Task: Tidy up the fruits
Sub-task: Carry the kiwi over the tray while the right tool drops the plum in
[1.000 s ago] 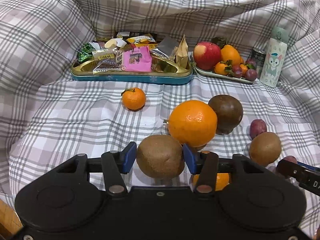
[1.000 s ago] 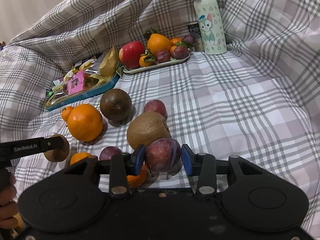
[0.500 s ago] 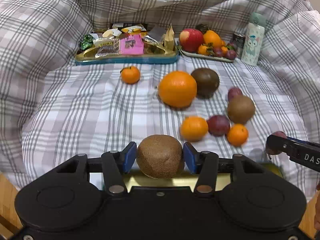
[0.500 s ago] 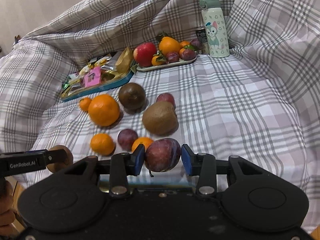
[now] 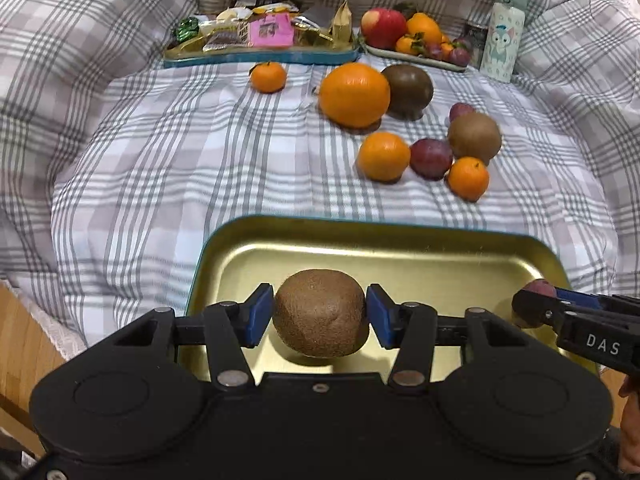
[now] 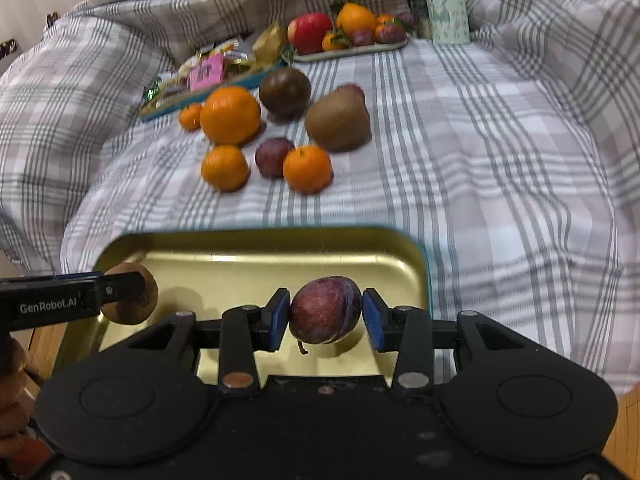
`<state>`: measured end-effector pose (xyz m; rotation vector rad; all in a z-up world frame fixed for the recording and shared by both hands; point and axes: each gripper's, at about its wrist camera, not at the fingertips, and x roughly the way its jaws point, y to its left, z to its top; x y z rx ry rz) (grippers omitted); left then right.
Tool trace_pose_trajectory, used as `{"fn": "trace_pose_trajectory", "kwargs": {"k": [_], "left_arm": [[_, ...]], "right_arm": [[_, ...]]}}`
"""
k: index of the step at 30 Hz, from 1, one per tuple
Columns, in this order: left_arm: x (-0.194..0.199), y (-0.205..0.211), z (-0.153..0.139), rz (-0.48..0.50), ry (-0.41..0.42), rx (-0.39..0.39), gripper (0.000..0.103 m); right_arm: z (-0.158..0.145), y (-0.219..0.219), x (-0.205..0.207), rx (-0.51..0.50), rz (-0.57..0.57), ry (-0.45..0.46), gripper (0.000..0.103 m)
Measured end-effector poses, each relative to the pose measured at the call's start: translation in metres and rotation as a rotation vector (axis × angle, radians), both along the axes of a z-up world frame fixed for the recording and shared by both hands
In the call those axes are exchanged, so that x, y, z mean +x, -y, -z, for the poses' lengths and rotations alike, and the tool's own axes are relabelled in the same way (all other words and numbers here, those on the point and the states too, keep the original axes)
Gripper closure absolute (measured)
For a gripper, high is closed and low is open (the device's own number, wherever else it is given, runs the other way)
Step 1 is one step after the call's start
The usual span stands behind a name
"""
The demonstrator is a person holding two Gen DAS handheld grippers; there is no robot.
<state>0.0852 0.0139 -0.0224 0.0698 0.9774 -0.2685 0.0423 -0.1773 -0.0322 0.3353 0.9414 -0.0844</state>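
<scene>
My left gripper (image 5: 320,316) is shut on a brown kiwi (image 5: 320,314) and holds it above an empty gold tray (image 5: 400,256) with a teal rim. My right gripper (image 6: 325,316) is shut on a dark red plum (image 6: 325,310), hanging over the same gold tray (image 6: 248,256) toward its right end. The left gripper with its kiwi (image 6: 132,298) shows at the left edge of the right wrist view. On the plaid cloth behind lie a large orange (image 5: 354,94), a dark brown fruit (image 5: 410,84), a second kiwi (image 5: 474,138), a plum (image 5: 430,158) and three mandarins (image 5: 384,156).
At the back stand a teal tin of snacks (image 5: 260,56), a plate of fruit (image 5: 416,60) with an apple, and a cartoon-printed bottle (image 5: 502,46). Bunched plaid cloth rises on both sides. A wooden floor edge (image 5: 24,328) shows at lower left.
Both grippers have pulled back from the loose fruit with the kiwi and plum still held. The gold tray has come into view under them.
</scene>
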Motion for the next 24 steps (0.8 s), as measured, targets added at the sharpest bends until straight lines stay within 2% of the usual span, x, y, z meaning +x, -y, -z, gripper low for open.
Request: {"fn": "trace_pose_trajectory", "kwargs": {"k": [24], "left_arm": [[-0.016, -0.006, 0.007, -0.017, -0.025, 0.005, 0.046]], "right_arm": [[0.007, -0.009, -0.005, -0.031, -0.028, -0.048, 0.061]]}}
